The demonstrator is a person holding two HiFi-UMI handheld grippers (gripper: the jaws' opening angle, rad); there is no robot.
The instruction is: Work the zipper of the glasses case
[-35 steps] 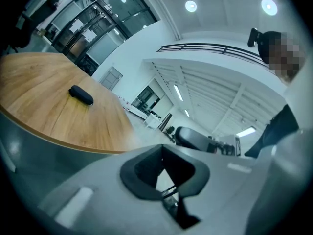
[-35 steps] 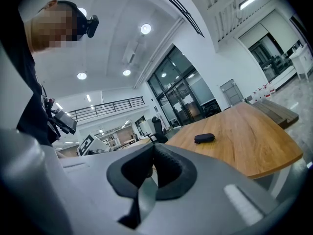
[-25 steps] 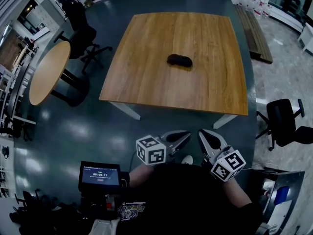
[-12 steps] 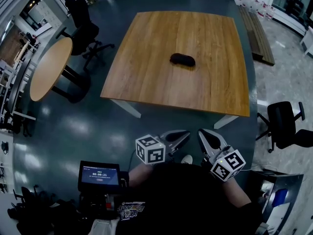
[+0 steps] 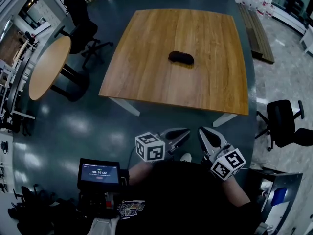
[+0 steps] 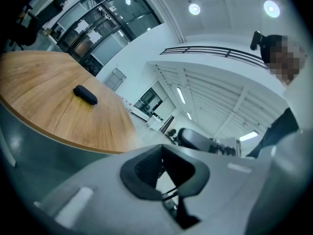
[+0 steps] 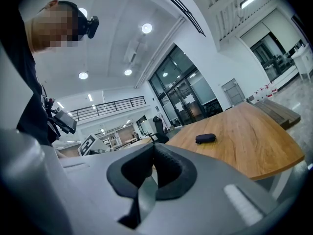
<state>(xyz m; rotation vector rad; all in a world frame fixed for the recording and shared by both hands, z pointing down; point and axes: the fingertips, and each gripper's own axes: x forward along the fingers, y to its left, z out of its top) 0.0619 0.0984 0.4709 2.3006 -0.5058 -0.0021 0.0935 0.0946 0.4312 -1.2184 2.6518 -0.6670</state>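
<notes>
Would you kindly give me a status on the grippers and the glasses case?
Grippers: left gripper, right gripper, both shut, empty, short of the table. Target: glasses case alone on it, untouched; zipper too small to read. Nothing in the way.

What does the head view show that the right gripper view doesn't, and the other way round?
Only the head view: the whole table from above, and a black chair to its right. Only the right gripper view: ceiling lights, glass doors and a railing. Both: the table with the dark case lying on it, untouched.
</notes>
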